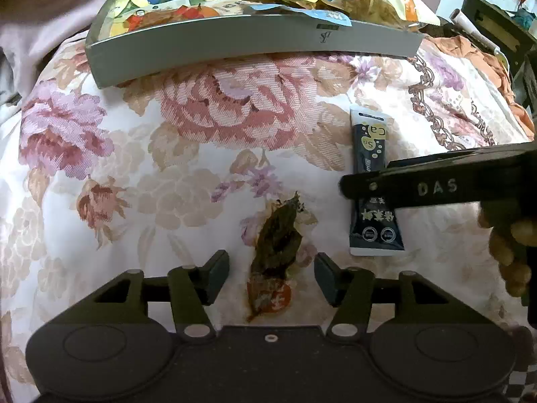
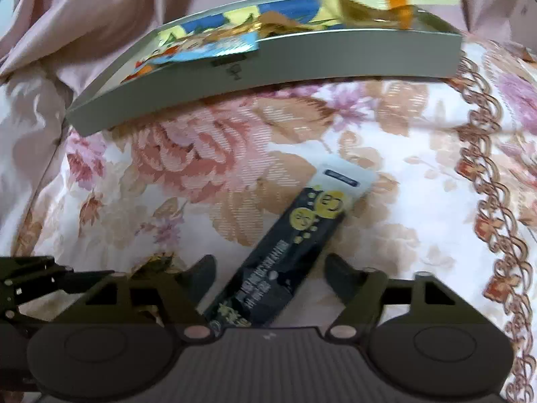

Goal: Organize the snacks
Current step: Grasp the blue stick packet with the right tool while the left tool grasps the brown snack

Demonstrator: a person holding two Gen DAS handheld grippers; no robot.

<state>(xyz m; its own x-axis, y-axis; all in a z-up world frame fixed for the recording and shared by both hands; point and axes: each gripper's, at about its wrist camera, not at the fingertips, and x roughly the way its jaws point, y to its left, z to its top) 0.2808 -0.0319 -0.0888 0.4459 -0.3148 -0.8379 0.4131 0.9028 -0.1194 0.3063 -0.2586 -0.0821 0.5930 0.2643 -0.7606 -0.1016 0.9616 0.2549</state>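
Note:
A grey tray (image 1: 235, 47) (image 2: 302, 57) full of bright snack packets lies at the far side of the floral bedspread. A small brown and orange crinkled packet (image 1: 275, 255) lies between the fingers of my left gripper (image 1: 272, 277), which is open around it. A black and white sachet (image 1: 372, 181) (image 2: 295, 252) with yellow dots lies flat to the right. My right gripper (image 2: 270, 277) stands open, its fingers on either side of the sachet's near end. In the left wrist view that gripper (image 1: 345, 186) crosses over the sachet from the right.
The floral bedspread (image 1: 167, 168) covers the whole work surface, with pink fabric (image 2: 84, 16) bunched behind the tray. Dark furniture (image 1: 496, 23) and clutter stand at the far right. A person's hand (image 1: 510, 255) holds the right tool.

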